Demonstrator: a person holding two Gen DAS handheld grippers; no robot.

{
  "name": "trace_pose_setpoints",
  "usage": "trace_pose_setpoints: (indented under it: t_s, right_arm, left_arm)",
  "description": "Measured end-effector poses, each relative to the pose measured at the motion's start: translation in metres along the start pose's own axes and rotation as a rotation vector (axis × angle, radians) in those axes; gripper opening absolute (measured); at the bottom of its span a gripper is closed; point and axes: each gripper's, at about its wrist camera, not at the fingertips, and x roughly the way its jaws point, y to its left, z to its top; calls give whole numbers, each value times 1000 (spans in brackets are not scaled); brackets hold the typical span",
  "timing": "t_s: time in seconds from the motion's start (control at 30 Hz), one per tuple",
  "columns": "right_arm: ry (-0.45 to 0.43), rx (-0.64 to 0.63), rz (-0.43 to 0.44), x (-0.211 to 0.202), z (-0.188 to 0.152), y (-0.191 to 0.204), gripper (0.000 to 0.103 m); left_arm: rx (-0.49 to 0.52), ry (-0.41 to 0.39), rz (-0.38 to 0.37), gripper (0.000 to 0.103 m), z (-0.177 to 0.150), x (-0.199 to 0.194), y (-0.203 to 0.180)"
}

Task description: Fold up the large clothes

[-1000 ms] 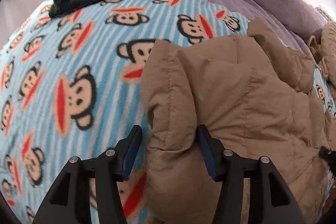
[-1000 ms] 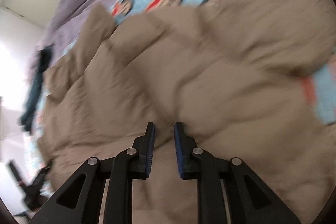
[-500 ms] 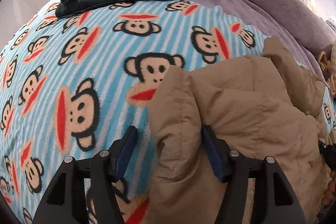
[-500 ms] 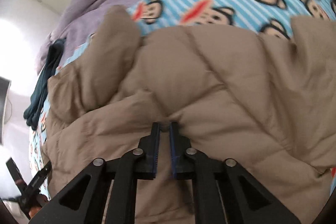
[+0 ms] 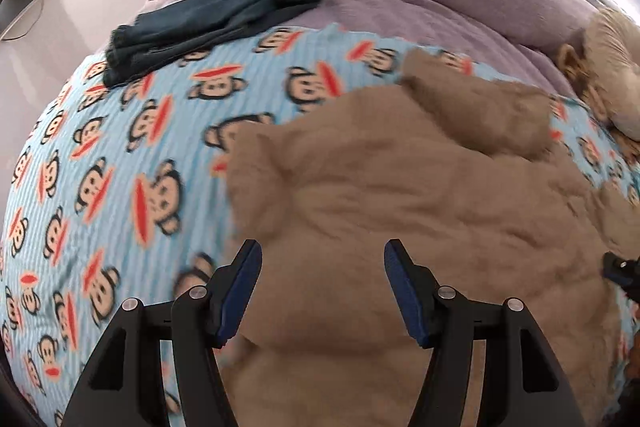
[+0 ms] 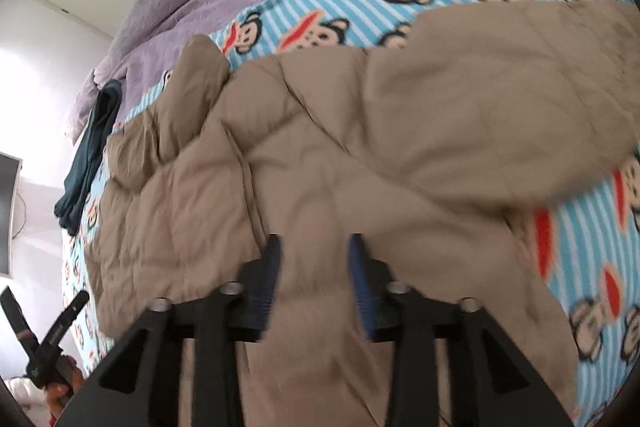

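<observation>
Lying under both open fingers (image 5: 256, 263) — tan jacket (image 5: 400, 187), monkey blanket (image 5: 120, 167)

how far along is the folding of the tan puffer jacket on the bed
Partway, by the look of it. Done: the dark blue garment lies folded at the far edge of the monkey-print blanket. In hand: the tan puffer jacket lies bunched, one sleeve over its body. The left gripper is open above it; the right gripper is opening, fabric between its fingers unpinched. Left: flattening it and making the final folds.
</observation>
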Motion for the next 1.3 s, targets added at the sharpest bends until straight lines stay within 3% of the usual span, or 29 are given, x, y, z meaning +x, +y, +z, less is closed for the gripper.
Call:
trace_pose_setpoints:
  t_s: [0.1,0.13,0.17,0.2,0.27,0.33,0.5,0.63,0.77,0.93,1.03,1.3]
  right_arm:
    - [23,24,6,-13,-18,-18,47]
    - [27,34,8,-16,-20,-23,53]
    - [30,47,8,-20,-24,-30,58]
    - [33,65,10,-25,-28,-40,65]
    - [32,88,17,-33,-32,-51,68]
    - [31,105,10,-40,-34,-66,80]
    - [13,159,15,-57,-34,-105,84]
    - [-23,212,33,-68,-26,-139,103]
    - [-80,252,49,-80,-16,-172,103]
    - [-64,258,-46,-82,17,-212,103]
    - [-97,297,-52,-84,38,-242,103]
    - [-167,508,47,-71,75,-316,103]
  left_arm:
    - [9,16,-31,65,-13,-12,-28]
    - [13,17,-38,68,-17,-16,-37]
    - [18,20,-42,90,-21,-19,-46]
    - [24,17,-45,103,-25,-22,-56]
    - [49,2,-55,103,-30,-29,-73]
    - [80,21,-65,103,-35,-31,-91]
    - [122,40,-80,103,-44,-34,-129]
    - [136,50,-87,103,-49,-35,-152]
    - [141,67,-97,103,-54,-34,-176]
    - [148,77,-82,103,-59,-32,-200]
    - [151,97,-88,103,-60,-24,-209]
    - [140,116,-103,103,-58,-11,-225]
